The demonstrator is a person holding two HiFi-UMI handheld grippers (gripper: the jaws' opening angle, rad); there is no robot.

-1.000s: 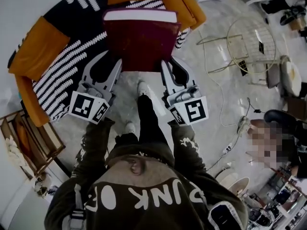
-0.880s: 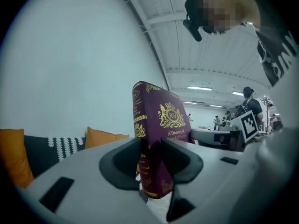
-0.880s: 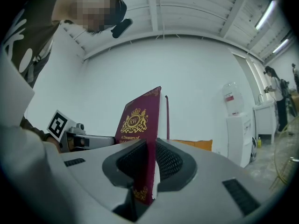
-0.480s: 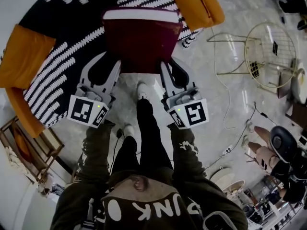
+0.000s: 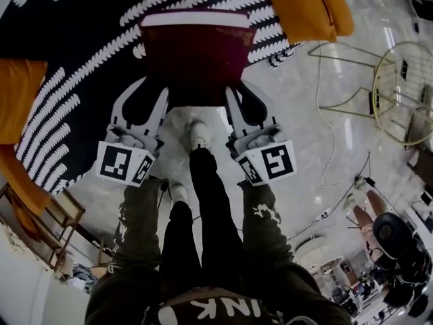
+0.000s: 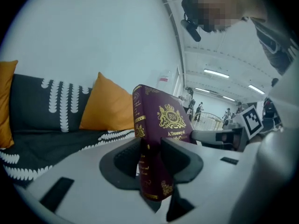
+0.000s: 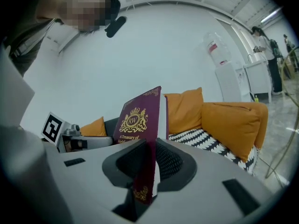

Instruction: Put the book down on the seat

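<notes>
A thick maroon book (image 5: pixel 193 53) with gold print is held between both grippers, above the front of the sofa seat (image 5: pixel 81 80), which is black with white stripes. My left gripper (image 5: pixel 157 95) is shut on the book's near left corner and my right gripper (image 5: pixel 238 95) on its near right corner. In the left gripper view the book (image 6: pixel 163 120) stands on edge between the jaws of the left gripper (image 6: pixel 152 150), spine towards the camera. The right gripper view shows the book's cover (image 7: pixel 140 120) clamped in the right gripper (image 7: pixel 150 160). Whether the book touches the seat is hidden.
Orange cushions lie at the sofa's right end (image 5: pixel 308 5) and left side (image 5: pixel 17 93). A gold wire-frame stand (image 5: pixel 402 87) and cables (image 5: pixel 325 147) are on the marble floor at the right. A wooden crate (image 5: pixel 40 229) sits lower left. Another person (image 5: pixel 385 235) is lower right.
Both grippers have come down and forward with the book still gripped. The sofa seat now fills more of the head view and lies closer under the book.
</notes>
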